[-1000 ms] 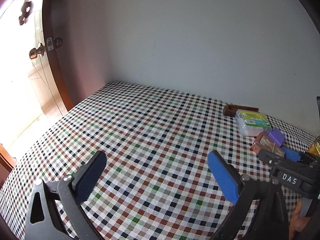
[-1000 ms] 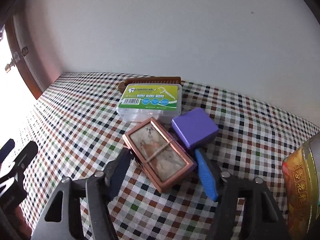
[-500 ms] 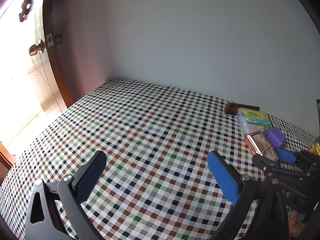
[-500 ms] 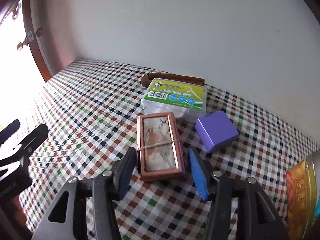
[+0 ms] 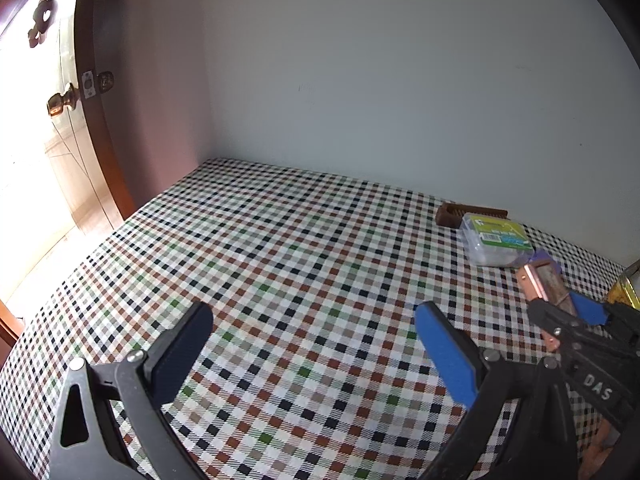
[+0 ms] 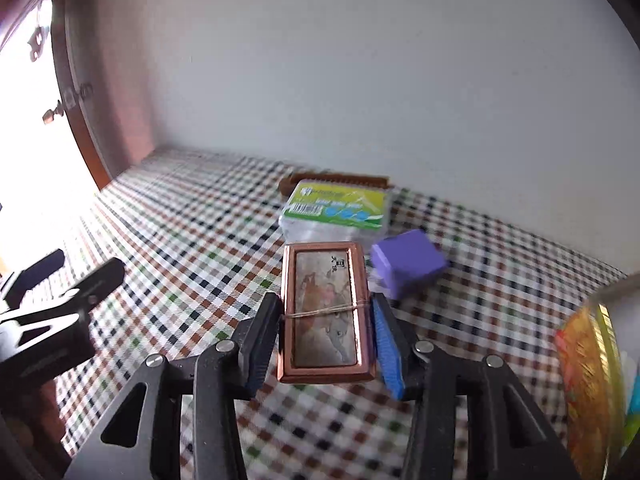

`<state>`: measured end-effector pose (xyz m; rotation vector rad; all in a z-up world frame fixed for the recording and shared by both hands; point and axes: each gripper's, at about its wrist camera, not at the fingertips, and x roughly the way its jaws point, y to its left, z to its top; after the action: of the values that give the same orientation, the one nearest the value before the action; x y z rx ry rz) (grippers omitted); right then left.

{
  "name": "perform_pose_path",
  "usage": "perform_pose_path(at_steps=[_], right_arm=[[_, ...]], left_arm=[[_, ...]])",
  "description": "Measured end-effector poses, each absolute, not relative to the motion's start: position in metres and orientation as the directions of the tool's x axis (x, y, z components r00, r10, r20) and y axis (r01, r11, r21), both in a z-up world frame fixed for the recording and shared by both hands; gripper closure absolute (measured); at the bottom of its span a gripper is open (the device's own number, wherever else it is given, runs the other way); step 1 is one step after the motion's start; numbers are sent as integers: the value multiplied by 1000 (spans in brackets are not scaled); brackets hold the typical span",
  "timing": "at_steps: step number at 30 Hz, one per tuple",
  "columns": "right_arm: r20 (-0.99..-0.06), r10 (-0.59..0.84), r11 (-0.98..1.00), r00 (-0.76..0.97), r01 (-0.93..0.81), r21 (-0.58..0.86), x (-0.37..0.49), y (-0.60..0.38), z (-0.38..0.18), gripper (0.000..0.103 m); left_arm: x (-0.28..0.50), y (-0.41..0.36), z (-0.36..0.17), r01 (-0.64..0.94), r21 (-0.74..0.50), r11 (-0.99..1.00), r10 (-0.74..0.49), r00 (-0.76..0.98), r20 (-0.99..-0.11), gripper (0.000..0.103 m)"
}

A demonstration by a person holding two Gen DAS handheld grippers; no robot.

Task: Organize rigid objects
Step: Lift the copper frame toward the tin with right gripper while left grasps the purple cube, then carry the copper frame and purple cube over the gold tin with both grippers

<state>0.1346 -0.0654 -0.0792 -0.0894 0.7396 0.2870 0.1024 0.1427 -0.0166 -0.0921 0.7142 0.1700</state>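
Note:
My right gripper (image 6: 325, 320) is shut on a copper-framed flat box (image 6: 325, 312) with a string around it, holding it lifted above the checked tablecloth (image 6: 180, 240). The box also shows in the left wrist view (image 5: 545, 284), raised in the right gripper (image 5: 560, 312). Behind it lie a clear plastic case with a green label (image 6: 338, 210), a purple block (image 6: 406, 268) and a brown comb (image 6: 340, 180). My left gripper (image 5: 312, 344) is open and empty over the cloth, left of these things.
A gold and red tin (image 6: 588, 380) stands at the right edge. The grey wall (image 5: 400, 100) runs behind the table. A wooden door with a brass knob (image 5: 62, 104) stands open at the left.
My right gripper closed on the copper-framed box, turned it straight and lifted it off the cloth. The left gripper has hardly moved.

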Motion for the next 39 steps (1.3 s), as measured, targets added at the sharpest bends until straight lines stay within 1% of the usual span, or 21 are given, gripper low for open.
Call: perform_pose_path(at_steps=[3, 6, 9, 11, 15, 20, 23, 26, 28, 32, 35, 37, 39], right_arm=[[-609, 188, 972, 771, -233, 5, 111, -90, -65, 55], [-532, 85, 992, 842, -123, -37, 90, -120, -53, 55], [-476, 25, 997, 879, -55, -49, 78, -141, -44, 55], [-440, -6, 999, 898, -19, -51, 70, -150, -40, 55], [-385, -52, 998, 921, 31, -62, 63, -161, -33, 55], [-323, -132, 991, 937, 114, -74, 55, -180, -25, 54], [-295, -165, 986, 941, 150, -74, 53, -192, -23, 54], [-292, -182, 983, 939, 170, -65, 55, -198, -22, 54], [-299, -181, 983, 937, 174, -50, 57, -201, -23, 54], [-316, -176, 984, 932, 178, -24, 62, -208, -25, 55], [-330, -171, 984, 928, 179, -5, 66, -212, -26, 55], [-340, -168, 984, 926, 180, 5, 67, -212, -25, 55], [-347, -164, 984, 924, 179, 11, 69, -213, -27, 55]], left_arm=[[99, 134, -13, -141, -34, 989, 87, 764, -639, 1], [94, 118, -10, -89, -44, 995, 43, 784, -619, 1], [91, 93, -8, -1, -60, 998, -36, 794, -607, 1], [93, 72, -8, 66, -62, 996, -90, 787, -610, 2], [103, 24, -10, 143, -67, 987, -153, 753, -640, 5], [135, -29, -14, 135, -92, 987, -162, 720, -675, 12], [158, -54, -18, 102, -135, 986, -168, 693, -701, 16], [180, -75, -26, 42, -127, 991, -122, 667, -735, 22], [192, -80, -31, -4, -136, 991, -102, 639, -762, 33], [212, -86, -37, -87, -117, 989, -39, 614, -789, 35], [221, -90, -38, -129, -88, 988, 9, 608, -794, 44], [227, -93, -39, -139, -72, 988, 27, 606, -795, 53], [233, -90, -39, -122, -86, 989, 7, 610, -792, 53]])
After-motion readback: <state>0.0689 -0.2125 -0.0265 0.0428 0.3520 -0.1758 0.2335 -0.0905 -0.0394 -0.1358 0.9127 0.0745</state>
